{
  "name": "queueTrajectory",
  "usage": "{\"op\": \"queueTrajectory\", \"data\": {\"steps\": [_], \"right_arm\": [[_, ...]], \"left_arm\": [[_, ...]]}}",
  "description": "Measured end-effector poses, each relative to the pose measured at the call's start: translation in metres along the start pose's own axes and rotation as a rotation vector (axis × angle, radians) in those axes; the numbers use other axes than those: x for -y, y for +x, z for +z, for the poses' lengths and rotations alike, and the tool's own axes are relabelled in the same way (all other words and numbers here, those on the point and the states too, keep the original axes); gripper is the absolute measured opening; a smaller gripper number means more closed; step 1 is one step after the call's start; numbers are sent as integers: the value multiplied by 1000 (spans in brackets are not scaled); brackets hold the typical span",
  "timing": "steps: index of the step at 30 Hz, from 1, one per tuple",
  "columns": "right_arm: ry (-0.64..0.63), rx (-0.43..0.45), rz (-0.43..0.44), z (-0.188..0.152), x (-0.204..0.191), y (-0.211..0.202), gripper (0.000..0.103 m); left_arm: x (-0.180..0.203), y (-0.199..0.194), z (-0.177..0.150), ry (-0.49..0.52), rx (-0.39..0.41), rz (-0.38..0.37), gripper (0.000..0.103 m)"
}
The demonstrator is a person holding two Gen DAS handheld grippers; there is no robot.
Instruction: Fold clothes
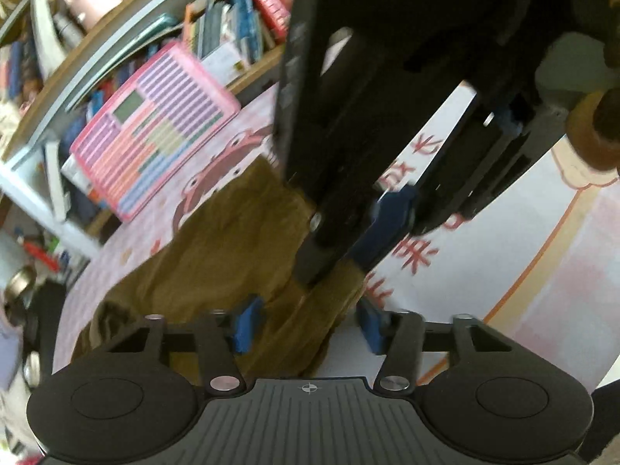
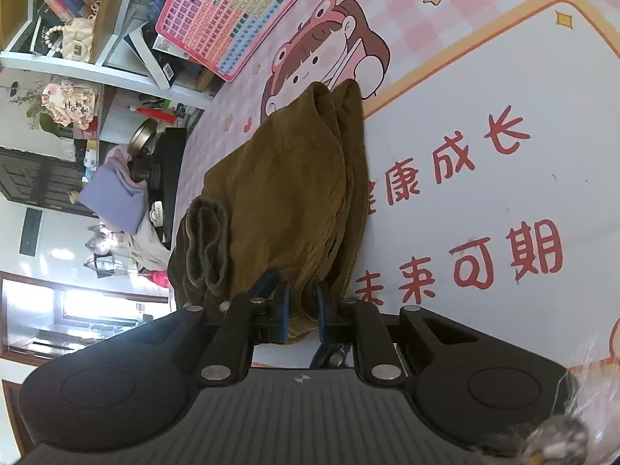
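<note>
The brown garment lies bunched in the lower middle of the left wrist view, on the desk with its pink cartoon mat. It looks soft, limp and light, a thick corduroy-like cloth that will sag and slide into folds rather than hold a line, so I judge the best holds to be at hems and corners, pinching all layers at once. The left claw stands partly open, its blue pads either side of a hanging strip of the cloth without visibly pressing it. Above it the right claw pinches the same strip.

In the right wrist view the garment runs from the upper middle down to the bottom centre, a rolled cuff or waistband at its left. The right claw is nearly closed on the near edge. The left view is motion-blurred, the right tool's body hides the garment's far end there, and what kind of garment it is I cannot tell.
</note>
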State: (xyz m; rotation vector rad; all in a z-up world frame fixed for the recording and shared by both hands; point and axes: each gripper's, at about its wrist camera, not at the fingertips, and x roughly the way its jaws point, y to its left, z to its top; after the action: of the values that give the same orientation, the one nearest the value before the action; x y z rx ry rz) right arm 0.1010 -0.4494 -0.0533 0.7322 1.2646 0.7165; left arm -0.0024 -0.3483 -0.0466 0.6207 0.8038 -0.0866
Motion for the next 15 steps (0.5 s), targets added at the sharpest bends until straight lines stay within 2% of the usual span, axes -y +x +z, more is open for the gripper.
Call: {"op": "queueTrajectory", "data": {"steps": [2, 3, 4, 5, 9, 15], "right_arm": [[-7, 6, 4, 2, 0, -2, 18], [-11, 16, 4, 3, 0, -4, 28], [-15, 30, -5, 5, 0, -6, 47], [-14, 44, -10, 8, 2, -8, 52], [57, 39, 26, 26, 12, -4, 63], [185, 25, 63, 61, 18, 27, 61]], "left_arm": [[-1, 1, 1, 1, 9, -21, 17], [-1, 1, 1, -1, 13, -33, 15], [-2, 0, 1, -9, 17, -33, 13], [-6, -2, 1, -26, 24, -35, 11], [-20, -15, 1, -95, 59, -44, 11], [-38, -32, 4, -192, 95, -64, 11]]}}
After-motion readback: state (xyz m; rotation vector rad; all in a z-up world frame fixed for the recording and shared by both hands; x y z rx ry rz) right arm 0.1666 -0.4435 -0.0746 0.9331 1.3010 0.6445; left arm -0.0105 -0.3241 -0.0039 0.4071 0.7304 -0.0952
